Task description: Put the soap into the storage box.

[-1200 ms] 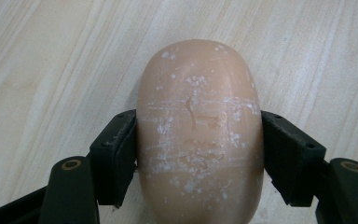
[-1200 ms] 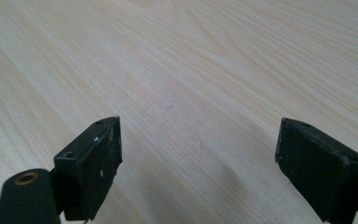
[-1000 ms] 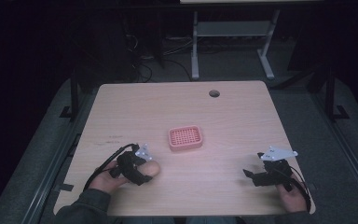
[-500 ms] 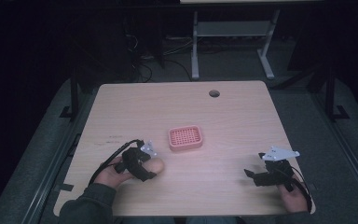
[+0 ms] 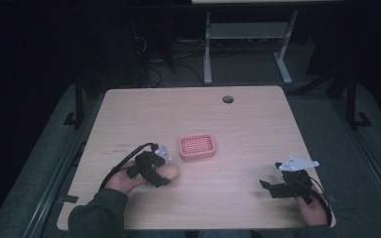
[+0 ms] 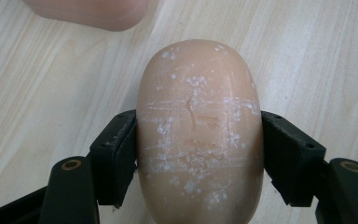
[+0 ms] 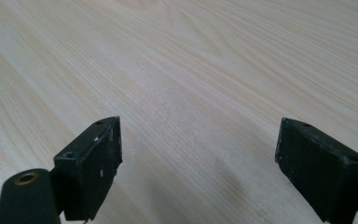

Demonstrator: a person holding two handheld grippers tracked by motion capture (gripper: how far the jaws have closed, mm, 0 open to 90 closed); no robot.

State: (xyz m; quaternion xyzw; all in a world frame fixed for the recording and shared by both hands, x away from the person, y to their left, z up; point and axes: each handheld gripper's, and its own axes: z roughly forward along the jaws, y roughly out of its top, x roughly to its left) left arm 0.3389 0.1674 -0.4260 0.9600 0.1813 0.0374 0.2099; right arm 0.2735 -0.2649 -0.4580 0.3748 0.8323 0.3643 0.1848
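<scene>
A light wooden table [image 5: 258, 124] is seen from above, with a person's forearms entering from the near edge. Near the table's middle a pink soap dish [image 5: 197, 147] with a perforated top is set flat. Just beside it, toward the near left, the left gripper [image 5: 164, 174] is held low over the wood, and a peach-coloured bar of soap [image 6: 199, 135] is pinched between its two black jaws — each pad is pressed against one long side of the bar. The soap's surface is marked with pale scuffs and scratches. A rounded corner of the pink dish is glimpsed at the top edge of the left gripper view. The right gripper [image 5: 268, 186] is held well apart, near the table's right front corner — its jaws are spread wide with bare wood between them.
</scene>
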